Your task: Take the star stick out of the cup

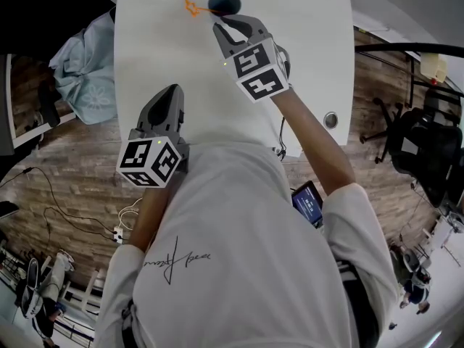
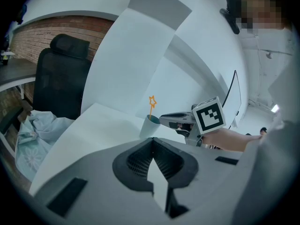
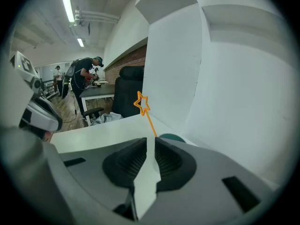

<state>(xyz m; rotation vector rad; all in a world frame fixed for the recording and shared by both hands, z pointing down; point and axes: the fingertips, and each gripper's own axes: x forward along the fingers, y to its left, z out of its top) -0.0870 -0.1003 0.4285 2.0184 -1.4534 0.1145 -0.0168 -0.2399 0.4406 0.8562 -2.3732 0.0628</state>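
Observation:
A dark teal cup point(image 1: 225, 2) stands at the far edge of the white table point(image 1: 181, 56). An orange star stick point(image 1: 193, 8) leans out of the cup to the left. In the right gripper view the star point(image 3: 141, 103) rises above the cup point(image 3: 171, 138), just beyond my right gripper point(image 3: 150, 142), whose jaws stand a narrow slit apart with nothing between them. From above, my right gripper point(image 1: 223, 23) is just short of the cup. My left gripper point(image 1: 172, 90) hangs back over the table's near half, shut and empty point(image 2: 152, 139). It sees the cup point(image 2: 150, 125) and star point(image 2: 152, 101).
A light blue cloth point(image 1: 87, 67) lies on a chair left of the table. A cable grommet point(image 1: 330, 119) sits near the table's right edge. Black office chairs point(image 1: 424, 147) stand to the right. A white partition point(image 3: 173, 69) rises behind the cup. People stand at a far desk point(image 3: 86, 74).

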